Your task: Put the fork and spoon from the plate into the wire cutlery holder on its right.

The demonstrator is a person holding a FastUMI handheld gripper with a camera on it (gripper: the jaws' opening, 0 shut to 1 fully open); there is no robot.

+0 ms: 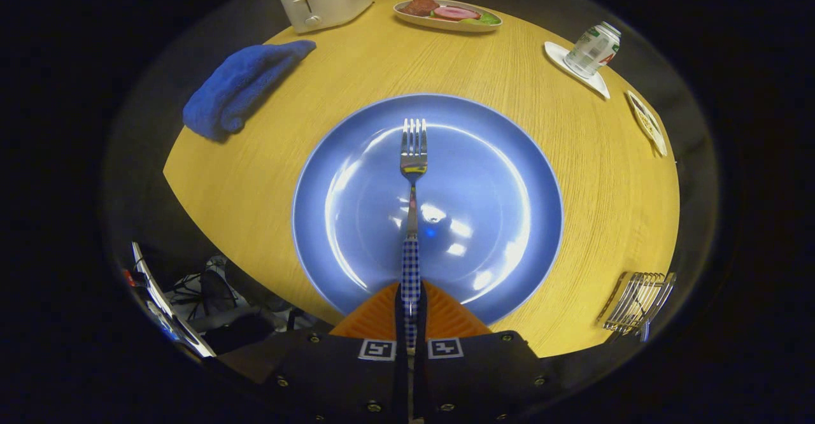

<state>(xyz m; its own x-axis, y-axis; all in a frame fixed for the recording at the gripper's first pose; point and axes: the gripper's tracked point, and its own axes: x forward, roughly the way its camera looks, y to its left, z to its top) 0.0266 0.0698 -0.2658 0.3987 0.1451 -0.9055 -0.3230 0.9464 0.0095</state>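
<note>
Fork (412, 176) handle pinched between nearly closed jaws of gripper (411, 306), above plate (509, 156).

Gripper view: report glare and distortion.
Gripper view: bright glare patches on the glossy blue round plate; fisheye bends the yellow wooden table edge; metal fork with checked handle sharp, clamped in the gripper; wire cutlery holder squashed.

The gripper view rides on the gripper (411, 309), looking forward and steeply down along its fingers from seemingly close above the plate (509, 176) and table (592, 220).
</note>
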